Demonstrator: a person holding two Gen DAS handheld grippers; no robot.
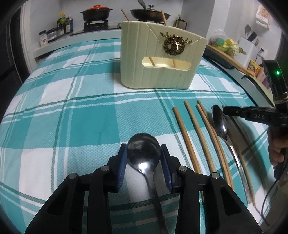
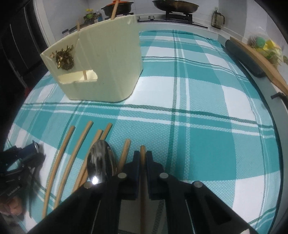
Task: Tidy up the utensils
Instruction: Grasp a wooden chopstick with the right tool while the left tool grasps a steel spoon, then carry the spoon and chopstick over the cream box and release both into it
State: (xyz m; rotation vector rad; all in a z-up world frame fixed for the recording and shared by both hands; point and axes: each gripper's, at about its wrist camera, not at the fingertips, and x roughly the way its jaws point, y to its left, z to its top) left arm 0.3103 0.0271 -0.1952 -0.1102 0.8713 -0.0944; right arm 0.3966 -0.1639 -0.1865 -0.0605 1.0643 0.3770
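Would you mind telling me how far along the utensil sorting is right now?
Done: two wooden chopsticks already stand in the cream ribbed utensil holder. In hand: the left gripper brackets a round steel spoon; the right gripper is shut on a single wooden chopstick. Left: four loose chopsticks and an oval steel spoon on the teal checked cloth.

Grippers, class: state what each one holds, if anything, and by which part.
The left gripper brackets a spoon at its bowl; whether it clamps cannot be told. The right gripper is shut on a chopstick near its far end.
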